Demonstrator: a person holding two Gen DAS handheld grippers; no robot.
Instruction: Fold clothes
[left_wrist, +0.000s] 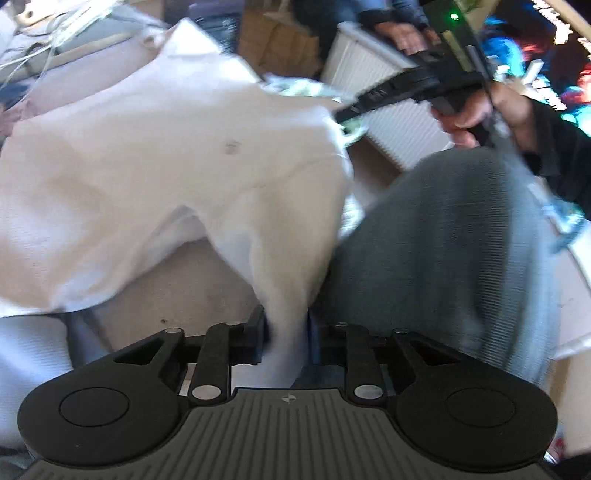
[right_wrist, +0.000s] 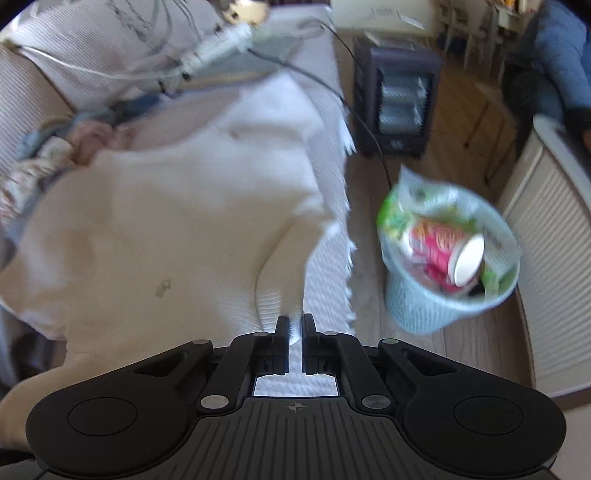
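**Both grippers pinch the white garment**

The left gripper (left_wrist: 286, 332) has its fingers (left_wrist: 255, 325) drawn in on a bunched fold of the white garment (left_wrist: 166, 155), which rises from between them and spreads away up and to the left over a pale covered surface (a bed or a sofa, the blur does not let me say which). To the right of that fold is the person's knee in grey trousers (left_wrist: 443, 258).

The right gripper (right_wrist: 294, 328) has its fingers (right_wrist: 282, 332) almost together, nipping a thin edge of the same garment at the ribbed part; the rest lies ahead and to the left on a white textured cover (right_wrist: 325, 266). In the left wrist view the person's right hand (left_wrist: 480, 114) grips the handle of that tool. A pale blue wastebasket (right_wrist: 443, 273) full of rubbish stands on the floor to the right, with a dark heater (right_wrist: 399, 99) beyond it.
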